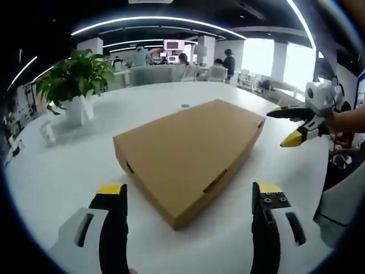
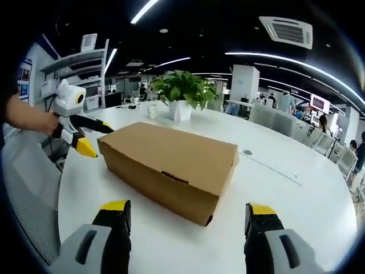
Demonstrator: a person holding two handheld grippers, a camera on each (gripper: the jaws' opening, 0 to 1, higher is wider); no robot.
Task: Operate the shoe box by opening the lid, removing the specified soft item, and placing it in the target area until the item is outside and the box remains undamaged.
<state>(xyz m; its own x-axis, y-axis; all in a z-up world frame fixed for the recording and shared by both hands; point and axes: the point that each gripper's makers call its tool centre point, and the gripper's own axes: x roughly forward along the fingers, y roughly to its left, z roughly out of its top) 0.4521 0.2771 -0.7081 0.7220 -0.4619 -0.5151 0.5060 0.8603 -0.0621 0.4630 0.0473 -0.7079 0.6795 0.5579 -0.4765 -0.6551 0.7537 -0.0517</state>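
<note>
Mid-table: shoe box (image 1: 191,154) closed, stiff light cardboard, crushable; lift lid at front tab edge. Left gripper (image 1: 188,200) and right gripper (image 2: 188,217) released, holding nothing.

Box (image 1: 191,151): plain brown cardboard, matt, smooth faces, lid shut flat. Worktop (image 1: 68,171): white, smooth, slight sheen, picks up soft ceiling-light glare. Left tongs (image 1: 191,202): black matt plastic jaws, yellow tips, white glossy plastic shells. Right tongs (image 2: 188,220): same build. Plant (image 2: 183,88): green leaves with a light gloss, in a white smooth pot (image 2: 180,110), looks glazed or plastic, cannot tell which.
</note>
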